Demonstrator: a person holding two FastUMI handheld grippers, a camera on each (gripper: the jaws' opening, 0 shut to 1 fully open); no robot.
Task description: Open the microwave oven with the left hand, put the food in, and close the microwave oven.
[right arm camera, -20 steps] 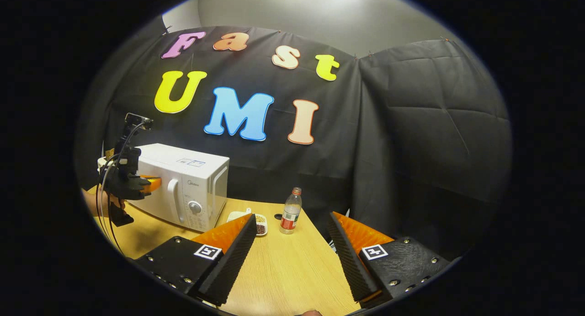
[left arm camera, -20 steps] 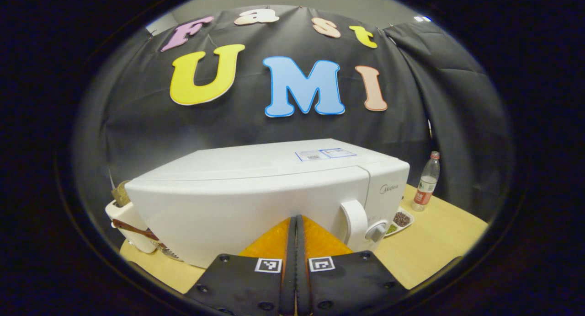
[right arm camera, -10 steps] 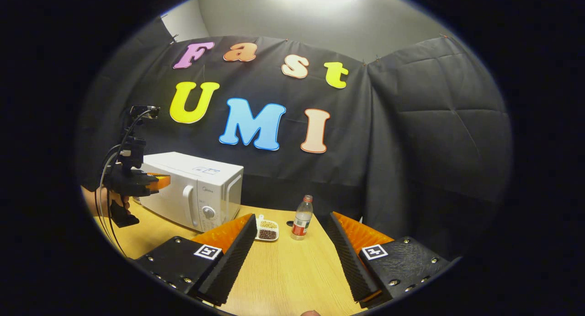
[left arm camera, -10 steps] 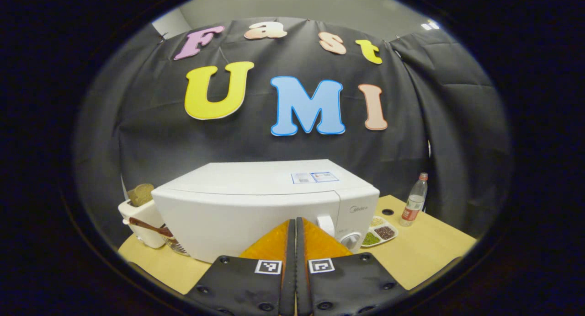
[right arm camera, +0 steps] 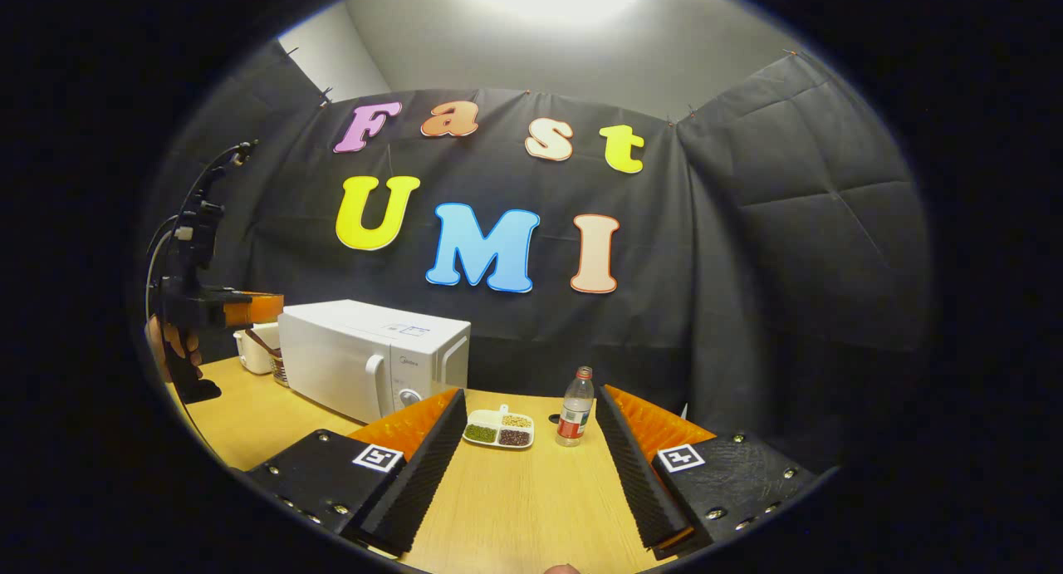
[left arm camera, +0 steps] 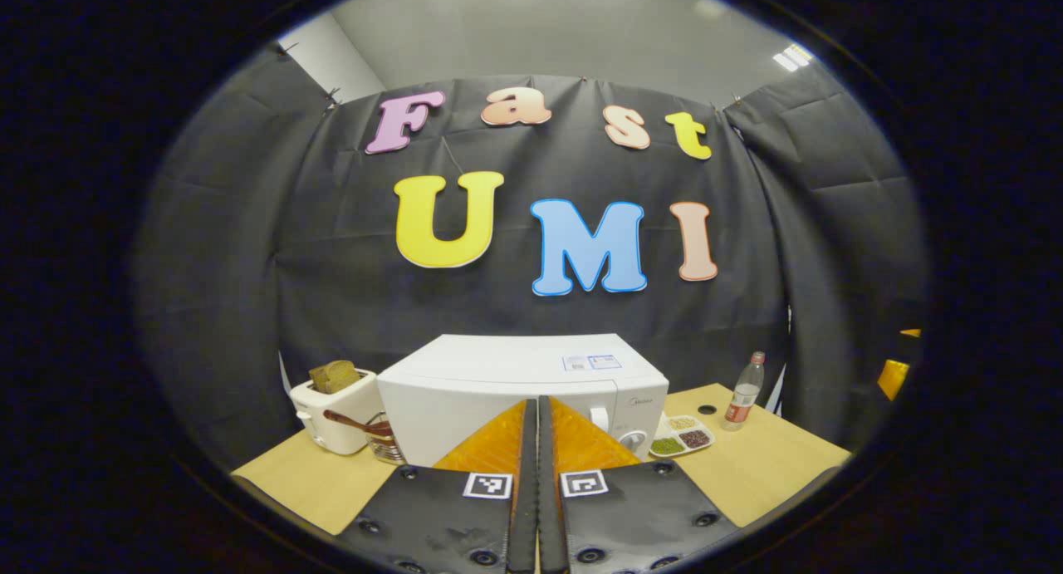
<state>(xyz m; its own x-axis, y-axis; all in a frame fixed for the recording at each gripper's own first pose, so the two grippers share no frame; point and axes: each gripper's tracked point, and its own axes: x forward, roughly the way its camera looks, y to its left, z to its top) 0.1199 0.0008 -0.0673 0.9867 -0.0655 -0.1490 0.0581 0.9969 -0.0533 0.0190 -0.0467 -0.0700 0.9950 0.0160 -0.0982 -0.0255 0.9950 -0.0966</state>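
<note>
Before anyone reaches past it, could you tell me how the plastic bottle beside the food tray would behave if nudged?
The plastic bottle stands upright, tall and narrow, so it would probably tip easily. It looks mostly empty, so likely light. Toppled, its round body may roll across the wooden table.

One microwave oven (right arm camera: 369, 356), one bottle (right arm camera: 575, 406) and one divided dish (right arm camera: 499, 429) are counted. One toaster (left arm camera: 334, 405) is seen.

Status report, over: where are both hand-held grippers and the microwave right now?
Left hand-held gripper shut, empty, short of the microwave. Right hand-held gripper open, empty, above the table. Microwave door closed; food tray beside it on the table. Nothing in the way.
</note>
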